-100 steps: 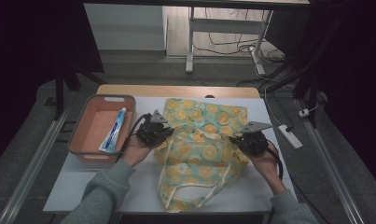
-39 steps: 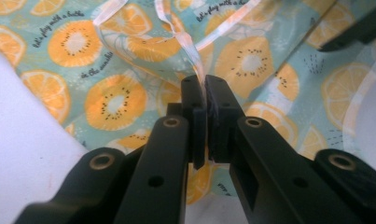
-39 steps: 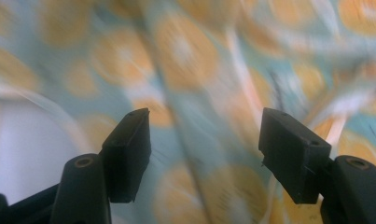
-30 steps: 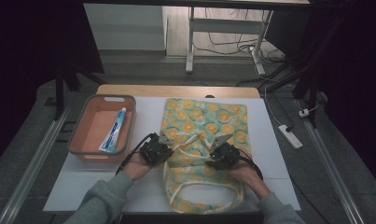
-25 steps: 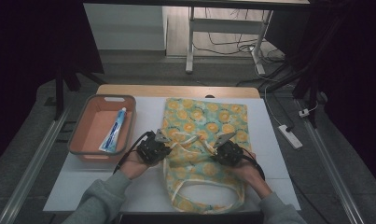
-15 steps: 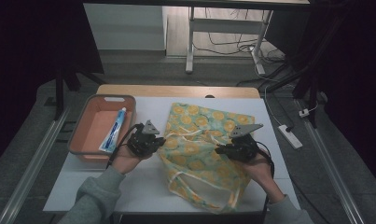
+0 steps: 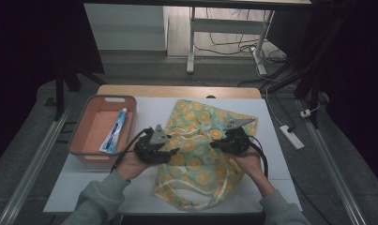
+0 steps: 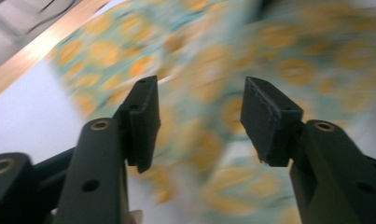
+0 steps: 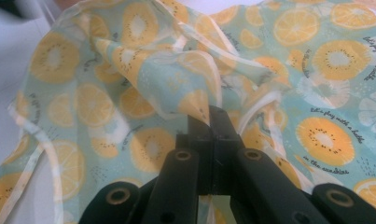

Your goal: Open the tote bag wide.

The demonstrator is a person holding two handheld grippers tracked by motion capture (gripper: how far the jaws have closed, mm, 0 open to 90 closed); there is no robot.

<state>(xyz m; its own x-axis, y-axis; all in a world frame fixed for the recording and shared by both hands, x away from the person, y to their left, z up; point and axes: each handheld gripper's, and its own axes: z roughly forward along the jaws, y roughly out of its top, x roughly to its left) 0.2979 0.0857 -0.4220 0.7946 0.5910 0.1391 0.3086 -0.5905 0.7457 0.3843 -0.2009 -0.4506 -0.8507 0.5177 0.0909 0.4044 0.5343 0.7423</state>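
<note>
A cloth bag [image 7: 203, 150] printed with orange slices on pale green lies rumpled across the middle of the white tabletop [image 7: 280, 154] in the high view, its handle loop trailing toward the lower centre of the frame. The left gripper [image 7: 170, 152] sits at the bag's left edge, held in the person's left hand [image 7: 130, 164]; in the left gripper view its two black jaws stand well apart, having just been opening, with blurred bag fabric [image 8: 209, 93] behind the gap and nothing pressed between the pads, so it has let go. The right gripper [image 7: 215, 144] rests over the bag's right half, carried by the right hand [image 7: 250, 161]; in the right gripper view its jaws are clamped together on a raised fold of the bag [image 9: 195, 100], the cloth drawn up into a small peak at the fingertips [image 9: 209, 114]. To the left of the bag in the high view, an orange tray [image 7: 90, 150] stands on the tabletop, apart from the bag, with a blue and white toothpaste tube [image 7: 115, 131] lying inside it along its right side.
</note>
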